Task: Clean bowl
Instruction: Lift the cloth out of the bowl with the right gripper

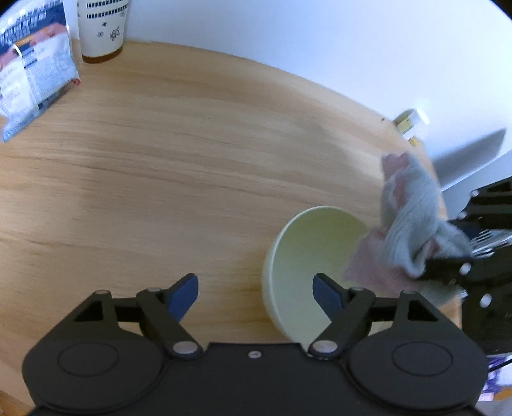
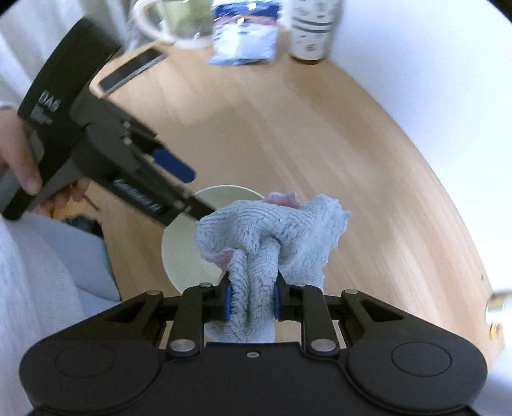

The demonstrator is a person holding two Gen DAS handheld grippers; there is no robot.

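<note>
Pale green bowl [image 1: 307,256] down on the wooden table [image 1: 160,176], near the edge closest to the person, tipped up on its side in the left view so the inside shows. Same bowl [image 2: 182,252] seen partly in the right view, half hidden behind the cloth. Fluffy blue and pink cloth [image 2: 272,230] bunched up right at the bowl, touching its rim on the right side in the left view [image 1: 412,217]. Right gripper [image 2: 251,300] squeezed tight on the cloth, 2 blue pads [image 2: 227,302] pressing into it from both sides. Left gripper [image 1: 256,292] with its 2 fingers wide apart, holding nothing, 1 blue pad [image 1: 326,292] in front of the bowl's inside and the other out over bare table. Hard to tell if that pad touches the bowl. Left gripper [image 2: 174,168] also seen from the side in the right view, held by a hand [image 2: 19,153], reaching over the bowl. Farther away, at the back of the table, a white paper cup [image 1: 102,28] with small flowers on it, and a blue and white packet [image 1: 32,70] just beside it. A mug [image 2: 166,22] at the back too, blurry. A small jar [image 1: 411,123] with a yellow label at the far right edge.
</note>
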